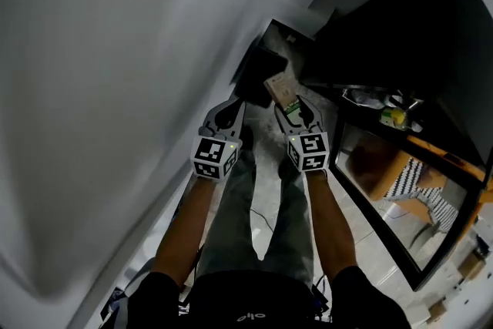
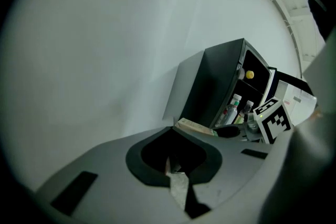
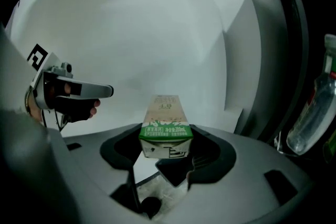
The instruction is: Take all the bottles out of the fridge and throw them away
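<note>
Green-and-cream card, a small drink carton [image 3: 164, 113], sits clenched in the right claw [image 3: 166, 140]. It is pinched by its near end only, so most of its length stands free ahead of the jaw tips. Its long axis runs straight out along the claw's own line, with the green printed band and base toward the claw. The cream top end points away and, with the claw, slants down toward the floor. The step in hand seems to be carrying this carton to wherever it is thrown away. A dark shape [image 1: 258, 73] on the floor just ahead of both claws may be the bin, though I cannot tell. To do it well, keep the squeeze firm but modest — thin card buckles and may leak — and hold the carton's axis in line with the claw so it does not lever out. Release only once the far end is over an opening. The left claw [image 2: 172, 136] is clenched shut on nothing, just beside the right one. The bottles [image 2: 234, 106] stand in the open fridge [image 2: 207, 86], off to the right claw's right.
</note>
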